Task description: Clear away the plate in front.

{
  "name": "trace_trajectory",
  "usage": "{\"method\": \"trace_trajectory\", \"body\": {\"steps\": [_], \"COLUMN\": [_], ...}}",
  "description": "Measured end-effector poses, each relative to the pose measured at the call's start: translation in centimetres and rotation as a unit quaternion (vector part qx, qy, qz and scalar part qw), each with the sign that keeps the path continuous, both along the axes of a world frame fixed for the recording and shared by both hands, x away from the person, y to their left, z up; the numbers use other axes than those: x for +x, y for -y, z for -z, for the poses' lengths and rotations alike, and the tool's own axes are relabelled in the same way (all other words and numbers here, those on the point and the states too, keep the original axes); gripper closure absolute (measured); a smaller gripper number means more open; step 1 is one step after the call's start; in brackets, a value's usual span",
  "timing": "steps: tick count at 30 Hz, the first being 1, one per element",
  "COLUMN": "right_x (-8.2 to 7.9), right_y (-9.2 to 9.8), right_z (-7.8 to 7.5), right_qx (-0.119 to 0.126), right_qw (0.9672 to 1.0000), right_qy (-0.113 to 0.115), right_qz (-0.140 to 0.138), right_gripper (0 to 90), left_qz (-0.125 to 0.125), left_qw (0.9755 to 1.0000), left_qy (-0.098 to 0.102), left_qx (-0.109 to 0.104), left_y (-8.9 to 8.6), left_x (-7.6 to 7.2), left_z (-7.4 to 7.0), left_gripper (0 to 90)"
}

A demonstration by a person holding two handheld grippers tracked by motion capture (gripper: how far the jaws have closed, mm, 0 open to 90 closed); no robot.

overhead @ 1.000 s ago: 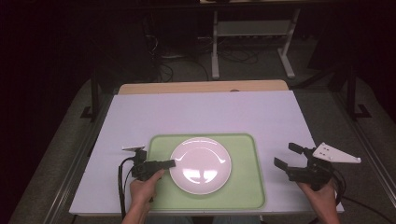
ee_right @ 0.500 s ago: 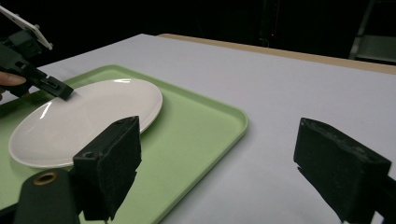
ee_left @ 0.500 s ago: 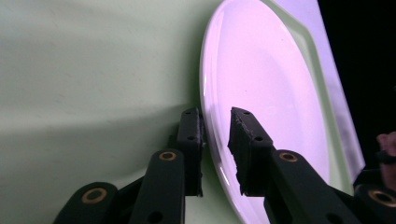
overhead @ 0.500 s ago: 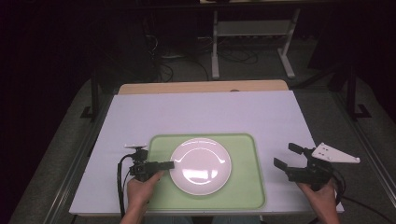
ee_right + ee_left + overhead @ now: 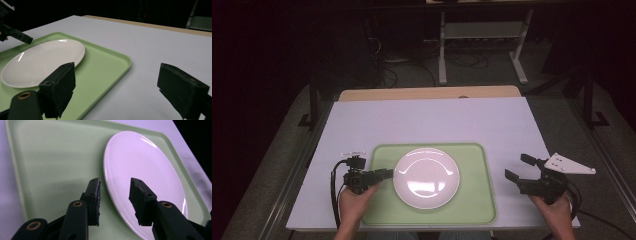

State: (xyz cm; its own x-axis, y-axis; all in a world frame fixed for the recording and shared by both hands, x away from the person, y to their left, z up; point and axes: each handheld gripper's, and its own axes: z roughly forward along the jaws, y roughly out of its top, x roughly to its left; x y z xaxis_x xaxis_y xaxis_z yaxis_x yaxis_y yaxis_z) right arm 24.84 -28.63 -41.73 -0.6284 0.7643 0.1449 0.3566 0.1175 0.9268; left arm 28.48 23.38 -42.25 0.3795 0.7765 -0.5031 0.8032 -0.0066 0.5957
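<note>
A white plate lies on a light green tray at the table's front middle. My left gripper sits at the plate's left rim, jaws open. In the left gripper view the plate has its near rim running between the two jaws of the left gripper, above the tray. My right gripper rests over the bare table right of the tray, jaws wide apart and holding nothing. In the right gripper view the right gripper faces the tray's corner and the plate.
A pale sheet covers the table, with a wooden strip along the far edge. A small white label lies left of the tray. Beyond the table, a white metal stand and cables sit on the dark floor.
</note>
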Motion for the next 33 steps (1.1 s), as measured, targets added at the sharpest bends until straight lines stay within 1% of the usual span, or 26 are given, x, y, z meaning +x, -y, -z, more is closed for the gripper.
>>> {"method": "trace_trajectory", "body": {"steps": [4,7,8,10,12,13,16,20,21,24,26,27,30,31,33], "right_x": [0.0,0.0,0.0,0.0,0.1,0.1,0.1,0.0,-0.1,-0.1,-0.2,-0.1,-0.1,-0.1,-0.1], "right_y": [0.0,0.0,0.0,0.0,0.0,0.0,0.0,0.0,0.0,0.0,0.0,0.0,0.0,0.0,0.0], "right_z": [0.0,0.1,0.1,0.1,0.1,0.2,0.2,0.2,0.2,0.2,0.2,0.2,0.3,0.3,0.3], "right_qx": [-0.003,-0.002,-0.002,-0.004,-0.006,-0.007,-0.008,-0.008,-0.009,-0.011,-0.011,-0.011,-0.014,-0.014,-0.015], "right_qw": [1.0000,1.0000,1.0000,1.0000,1.0000,1.0000,0.9999,0.9999,0.9999,0.9999,0.9999,0.9999,0.9998,0.9998,0.9998], "right_qy": [0.001,-0.001,-0.002,-0.003,-0.003,-0.004,-0.004,-0.006,-0.006,-0.008,-0.008,-0.008,-0.011,-0.010,-0.011], "right_qz": [0.000,0.003,0.003,0.003,0.003,0.004,0.005,0.006,0.006,0.007,0.008,0.008,0.009,0.010,0.011], "right_gripper": [13.8,13.8,13.8,13.9,13.8,13.8,13.8,13.8,13.8,13.7,13.7,13.7,13.7,13.7,13.7], "left_qz": [0.009,0.017,0.022,0.023,0.029,0.034,0.044,0.056,0.056,0.063,0.068,0.070,0.081,0.083,0.087], "left_qw": [0.9997,0.9993,0.9988,0.9984,0.9979,0.9973,0.9957,0.9928,0.9923,0.9893,0.9865,0.9856,0.9800,0.9789,0.9750], "left_qy": [0.019,0.028,0.035,0.040,0.046,0.050,0.064,0.084,0.089,0.108,0.122,0.127,0.151,0.156,0.172], "left_qx": [0.009,0.020,0.025,0.033,0.036,0.043,0.051,0.064,0.066,0.075,0.085,0.087,0.101,0.103,0.110], "left_y": [-0.1,-0.1,-0.1,-0.2,-0.4,-0.5,-0.8,-1.5,-1.7,-2.4,-2.8,-2.9,-3.3,-3.4,-3.6], "left_x": [0.0,0.0,-0.1,-0.1,-0.1,-0.1,-0.2,-0.5,-0.6,-0.9,-1.1,-1.2,-1.6,-1.6,-1.9], "left_z": [-0.4,-0.7,-0.8,-0.9,-0.9,-1.0,-1.3,-1.6,-1.6,-1.9,-2.1,-2.1,-2.4,-2.4,-2.5], "left_gripper": [57.7,56.6,56.0,54.7,53.2,52.0,48.5,44.1,43.1,40.1,38.2,37.0,35.2,34.9,33.8]}}
